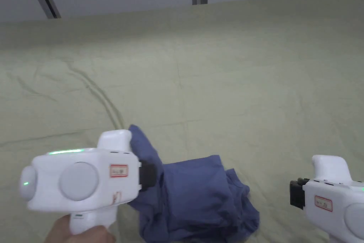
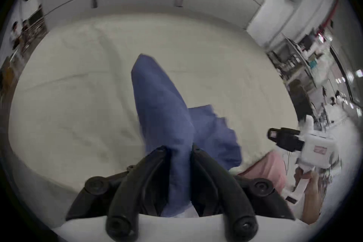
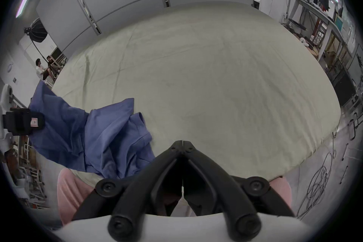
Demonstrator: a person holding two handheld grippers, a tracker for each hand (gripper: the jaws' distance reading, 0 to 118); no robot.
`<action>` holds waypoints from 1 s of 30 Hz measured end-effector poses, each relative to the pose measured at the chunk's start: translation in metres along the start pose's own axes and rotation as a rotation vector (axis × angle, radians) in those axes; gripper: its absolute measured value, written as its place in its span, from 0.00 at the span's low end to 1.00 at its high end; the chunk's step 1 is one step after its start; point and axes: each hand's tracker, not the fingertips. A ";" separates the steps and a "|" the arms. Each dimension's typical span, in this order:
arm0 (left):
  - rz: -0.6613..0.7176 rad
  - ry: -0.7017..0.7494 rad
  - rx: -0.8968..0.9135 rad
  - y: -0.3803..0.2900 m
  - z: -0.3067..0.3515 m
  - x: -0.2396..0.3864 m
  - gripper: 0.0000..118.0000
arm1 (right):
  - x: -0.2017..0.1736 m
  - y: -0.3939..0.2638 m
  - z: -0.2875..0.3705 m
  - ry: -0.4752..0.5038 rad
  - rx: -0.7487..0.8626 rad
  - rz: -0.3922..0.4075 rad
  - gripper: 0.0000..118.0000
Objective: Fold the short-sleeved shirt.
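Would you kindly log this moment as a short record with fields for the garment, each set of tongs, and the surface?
garment: blue shirt, crumpled, one part lifted
left tongs: shut on the shirt
right tongs: shut, holding nothing, apart from the shirt
surface: pale green sheet, creased
fold progress: not yet laid flat

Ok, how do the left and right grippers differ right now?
The left gripper is shut on the blue shirt, with cloth pinched between its jaws; the right gripper is shut on nothing, its jaws meeting. The left gripper lifts a corner of the shirt off the pale green sheet; the right gripper hangs beside the shirt, apart from it. Both share white bodies and black jaws.
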 end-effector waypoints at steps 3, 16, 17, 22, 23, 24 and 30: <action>-0.093 -0.044 -0.054 0.002 -0.044 0.043 0.11 | 0.010 -0.003 0.002 0.003 0.003 -0.028 0.00; -0.067 -0.220 -0.145 -0.005 -0.093 0.058 0.74 | 0.042 -0.011 0.004 -0.007 -0.009 -0.100 0.00; -0.035 -0.220 -0.113 -0.001 -0.085 0.047 0.74 | 0.043 -0.012 0.003 -0.004 -0.009 -0.103 0.00; 0.058 -0.148 -0.036 0.001 -0.075 0.008 0.15 | 0.041 -0.014 -0.003 0.007 -0.016 -0.115 0.00; 0.055 -0.154 -0.046 -0.002 -0.081 0.002 0.15 | 0.040 -0.014 -0.004 0.011 -0.018 -0.114 0.00; 0.060 -0.160 -0.060 -0.005 -0.090 -0.005 0.14 | 0.040 -0.014 -0.004 0.018 -0.020 -0.114 0.00; 0.111 -0.258 -0.132 -0.033 -0.129 0.011 0.13 | 0.041 -0.015 -0.009 0.025 -0.029 -0.116 0.00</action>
